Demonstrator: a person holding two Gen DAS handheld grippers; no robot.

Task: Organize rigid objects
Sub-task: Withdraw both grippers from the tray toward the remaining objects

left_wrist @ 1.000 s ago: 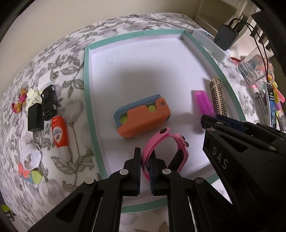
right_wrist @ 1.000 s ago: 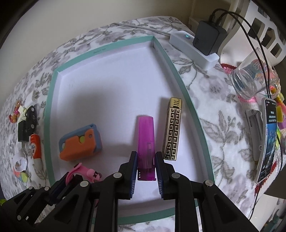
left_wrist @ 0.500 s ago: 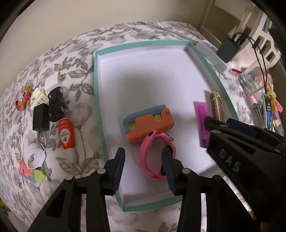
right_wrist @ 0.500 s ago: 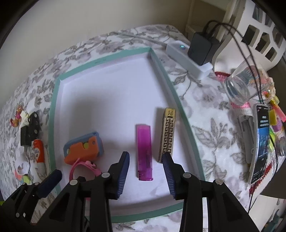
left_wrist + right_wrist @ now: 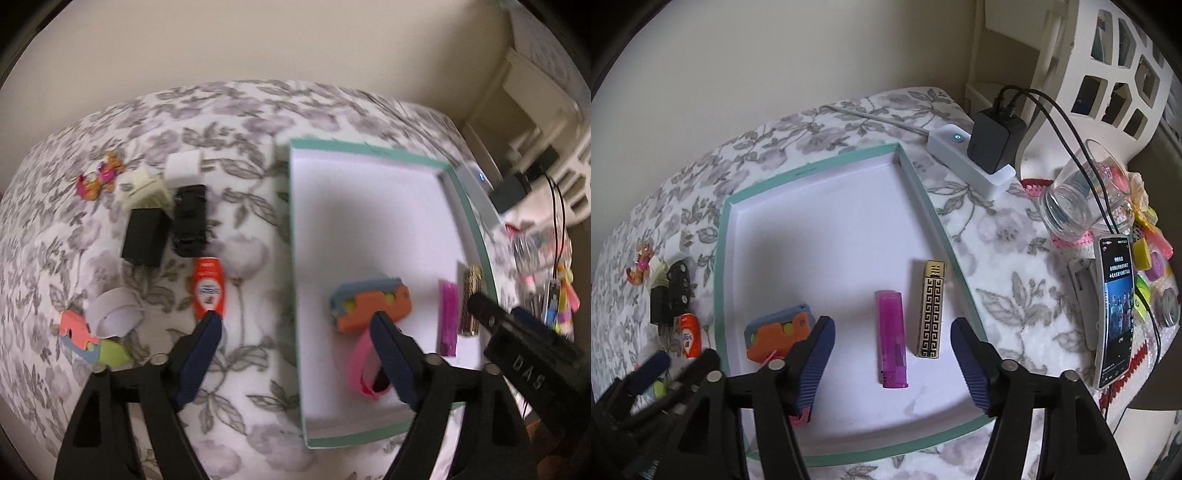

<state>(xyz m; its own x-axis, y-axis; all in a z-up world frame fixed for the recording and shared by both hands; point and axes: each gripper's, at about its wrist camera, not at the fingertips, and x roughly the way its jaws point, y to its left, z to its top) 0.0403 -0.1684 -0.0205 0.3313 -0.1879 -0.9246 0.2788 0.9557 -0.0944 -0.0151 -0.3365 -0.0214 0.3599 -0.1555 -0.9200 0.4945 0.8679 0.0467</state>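
Opening over the tray (image 5: 720, 258), both grippers are empty: the left gripper (image 5: 295, 354) is spreading its jaws wide with nothing between them, and the right gripper (image 5: 892, 354) is widening above the lighter (image 5: 891, 338), which is lying flat and untouched on the tray floor. The gold case (image 5: 931, 308) is lying just beside the lighter, the orange toy (image 5: 371, 304) is sitting further left, and the pink band (image 5: 360, 363) is lying against it near the front wall.

Outside the tray, on the floral cloth (image 5: 240, 122), things are waiting: the tube (image 5: 209, 291), black car (image 5: 190, 219), black plug (image 5: 144, 236), white ring (image 5: 112, 312) and foam pieces (image 5: 86, 338) (all crowded together).

The left view is blurring, so that gripper is probably travelling toward this pile. One risk is its wide jaws knocking the tube, which may be apt to roll, or straddling two neighbours at once. Another is its right finger (image 5: 391, 362), now passing over the band, snagging the loop and dragging it out. The right gripper could nudge the lighter into the gold case.
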